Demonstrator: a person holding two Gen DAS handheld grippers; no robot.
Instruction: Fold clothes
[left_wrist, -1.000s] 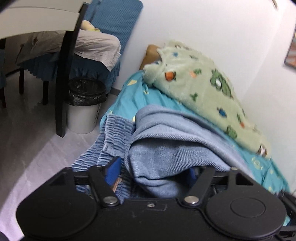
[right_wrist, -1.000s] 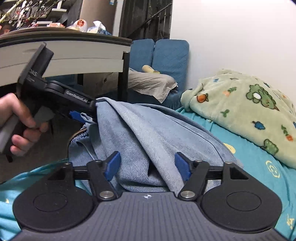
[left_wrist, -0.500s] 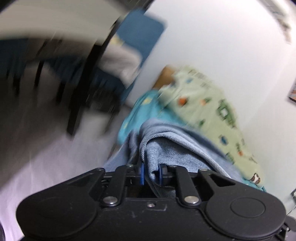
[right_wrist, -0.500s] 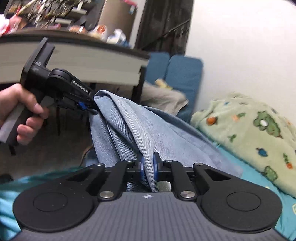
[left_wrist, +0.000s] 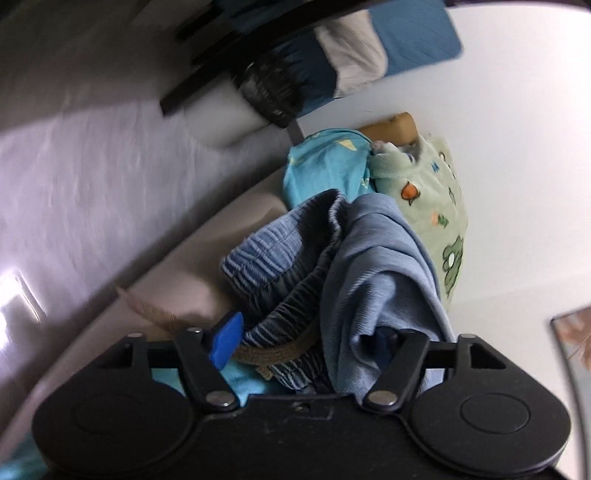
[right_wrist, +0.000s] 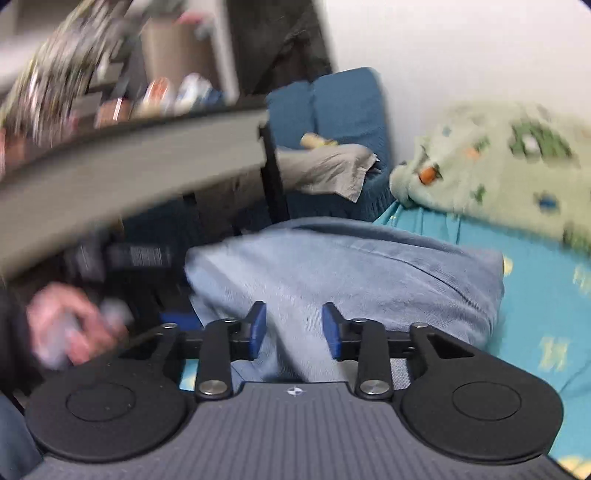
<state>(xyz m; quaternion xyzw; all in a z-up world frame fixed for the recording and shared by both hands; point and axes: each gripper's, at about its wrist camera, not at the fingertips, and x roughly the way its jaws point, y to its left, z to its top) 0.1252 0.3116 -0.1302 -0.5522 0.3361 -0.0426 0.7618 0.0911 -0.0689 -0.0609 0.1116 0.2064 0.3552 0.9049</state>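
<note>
With both grips let go a moment after pinching, jaws of left gripper (left_wrist: 310, 338) and right gripper (right_wrist: 293, 326) opening, cloth between but unclamped, jeans (right_wrist: 343, 266) dropped doubled on near bed (right_wrist: 535, 295), left of blanket (right_wrist: 495, 162): fold likely laid.

Our left gripper (left_wrist: 312, 341) is rolled well over to one side, its jaws opening with cloth lying between them. Our right gripper (right_wrist: 294, 326) sits nearly level, jaws opening too, cloth in the gap. Our left hand (right_wrist: 70, 328) shows blurred beside it.
</note>
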